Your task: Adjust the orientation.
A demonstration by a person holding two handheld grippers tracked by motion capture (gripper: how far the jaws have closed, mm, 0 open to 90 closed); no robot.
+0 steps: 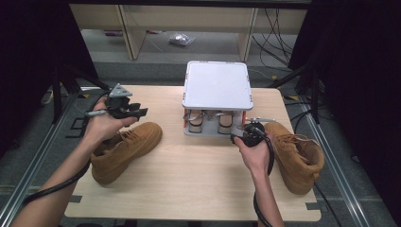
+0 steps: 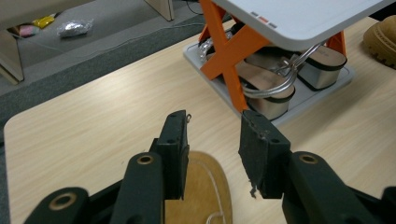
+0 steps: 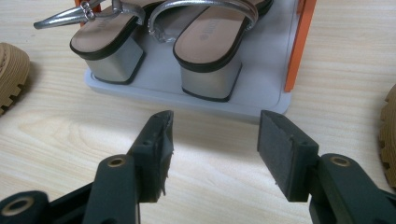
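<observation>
Two tan suede boots lie on the wooden table (image 1: 189, 179), the left boot (image 1: 125, 149) near the left edge and the right boot (image 1: 298, 156) near the right edge. Between them at the back stands a small rack (image 1: 217, 85) with a white top and orange legs (image 2: 224, 51). A pair of silver block-heel sandals (image 1: 210, 120) (image 3: 210, 46) rests on its lower shelf. My left gripper (image 1: 138, 112) (image 2: 212, 140) is open above the left boot's collar (image 2: 201, 191), empty. My right gripper (image 1: 238, 137) (image 3: 215, 140) is open just before the rack's tray, empty.
Beyond the table's far edge are grey floor, wooden furniture legs (image 1: 130, 33), a crumpled silvery bag (image 1: 181, 39) and loose cables (image 1: 274, 28). Dark curtains flank both sides. A boot's lugged sole (image 3: 11, 74) lies left of the right gripper.
</observation>
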